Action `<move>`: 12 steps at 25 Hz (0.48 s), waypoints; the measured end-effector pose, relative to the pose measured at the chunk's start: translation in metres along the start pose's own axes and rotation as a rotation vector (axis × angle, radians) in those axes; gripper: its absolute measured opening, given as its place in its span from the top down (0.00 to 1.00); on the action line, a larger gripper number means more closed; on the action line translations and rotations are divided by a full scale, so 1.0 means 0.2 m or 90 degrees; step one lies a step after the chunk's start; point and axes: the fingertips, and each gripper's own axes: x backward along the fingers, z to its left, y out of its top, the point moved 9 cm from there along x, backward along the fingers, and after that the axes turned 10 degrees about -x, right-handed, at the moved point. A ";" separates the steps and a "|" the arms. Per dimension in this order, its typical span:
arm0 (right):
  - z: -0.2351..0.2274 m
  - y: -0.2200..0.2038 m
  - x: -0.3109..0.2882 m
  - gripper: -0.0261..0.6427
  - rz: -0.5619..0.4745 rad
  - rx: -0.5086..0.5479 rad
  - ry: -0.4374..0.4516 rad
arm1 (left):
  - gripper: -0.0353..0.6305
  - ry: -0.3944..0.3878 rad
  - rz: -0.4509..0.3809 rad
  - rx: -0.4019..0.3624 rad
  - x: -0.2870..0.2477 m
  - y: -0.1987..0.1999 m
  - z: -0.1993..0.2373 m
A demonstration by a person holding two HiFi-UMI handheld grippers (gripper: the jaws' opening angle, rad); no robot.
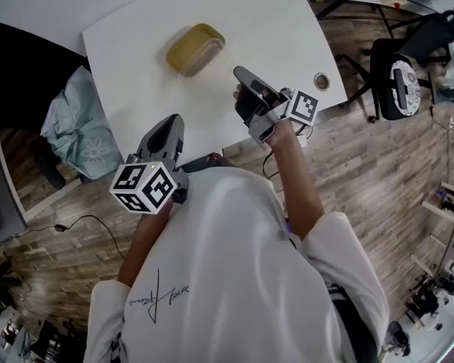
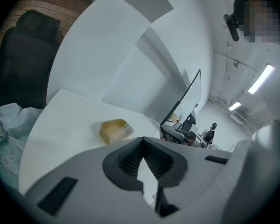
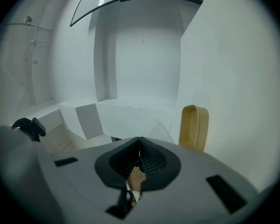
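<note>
A yellow, oblong, translucent container (image 1: 195,48) lies on the white table (image 1: 136,36); it also shows in the left gripper view as a container (image 2: 114,130) and in the right gripper view as a container (image 3: 194,127). My left gripper (image 1: 172,121) hovers at the table's near edge, jaws closed tip to tip with nothing between them (image 2: 142,140). My right gripper (image 1: 241,73) is over the table, a little right of and nearer than the container. It is shut and empty too (image 3: 139,139). Neither gripper touches the container.
A light blue patterned bag (image 1: 79,127) sits left of the table beside a black chair (image 2: 25,55). Another black office chair (image 1: 397,74) stands at the right on the wood floor. A round cable hole (image 1: 321,81) marks the table's right corner. A cable (image 1: 91,221) runs along the floor.
</note>
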 end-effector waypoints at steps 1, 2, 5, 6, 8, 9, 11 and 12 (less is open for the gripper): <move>0.01 -0.01 0.01 0.94 0.001 0.006 0.005 | 0.94 -0.001 0.000 -0.001 0.00 0.00 0.00; 0.03 -0.01 0.02 0.94 0.002 0.009 0.011 | 0.94 -0.002 0.000 0.000 0.01 -0.01 -0.01; 0.06 -0.03 0.06 0.94 0.007 0.014 0.016 | 0.94 -0.002 -0.002 0.005 0.03 -0.02 -0.02; 0.07 -0.04 0.08 0.94 0.009 0.018 0.013 | 0.94 -0.002 -0.003 0.006 0.04 -0.03 -0.03; 0.08 -0.04 0.10 0.94 0.014 0.027 0.006 | 0.94 -0.004 -0.003 0.008 0.05 -0.04 -0.03; 0.09 -0.04 0.10 0.94 0.017 0.031 0.004 | 0.94 -0.005 -0.002 0.008 0.05 -0.04 -0.03; 0.10 -0.05 0.11 0.94 0.022 0.035 0.002 | 0.94 -0.010 0.000 0.007 0.05 -0.04 -0.03; 0.11 -0.06 0.12 0.94 0.025 0.037 0.000 | 0.94 -0.012 0.001 0.006 0.04 -0.04 -0.03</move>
